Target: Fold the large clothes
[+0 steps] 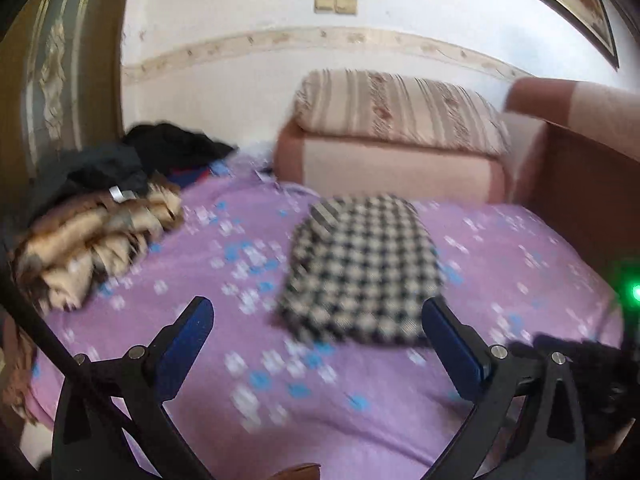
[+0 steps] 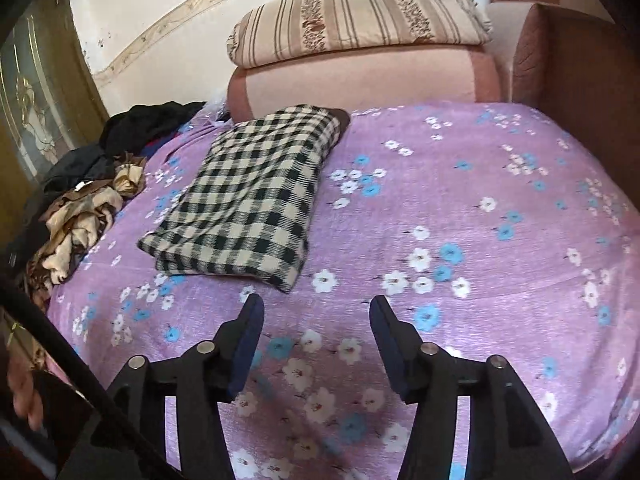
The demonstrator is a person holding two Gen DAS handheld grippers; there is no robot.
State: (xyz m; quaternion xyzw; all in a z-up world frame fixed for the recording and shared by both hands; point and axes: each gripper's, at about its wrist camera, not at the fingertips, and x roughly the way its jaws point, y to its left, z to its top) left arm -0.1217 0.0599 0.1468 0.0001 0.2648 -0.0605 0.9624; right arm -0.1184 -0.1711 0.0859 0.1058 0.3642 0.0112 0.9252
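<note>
A black-and-cream checked garment [image 1: 360, 268] lies folded in a flat rectangle on the purple flowered bedsheet [image 1: 224, 320]. It also shows in the right wrist view [image 2: 252, 192], left of centre on the sheet [image 2: 460, 208]. My left gripper [image 1: 318, 316] is open and empty, held above the sheet just short of the garment's near edge. My right gripper [image 2: 316, 312] is open and empty, above the sheet to the right of the garment's near corner.
A heap of brown, tan and black clothes [image 1: 92, 216] lies at the bed's left edge [image 2: 84, 208]. A striped cushion [image 1: 396, 108] sits on a pink sofa arm [image 2: 360, 80] behind the bed. A brown wooden panel [image 2: 576, 68] stands at the right.
</note>
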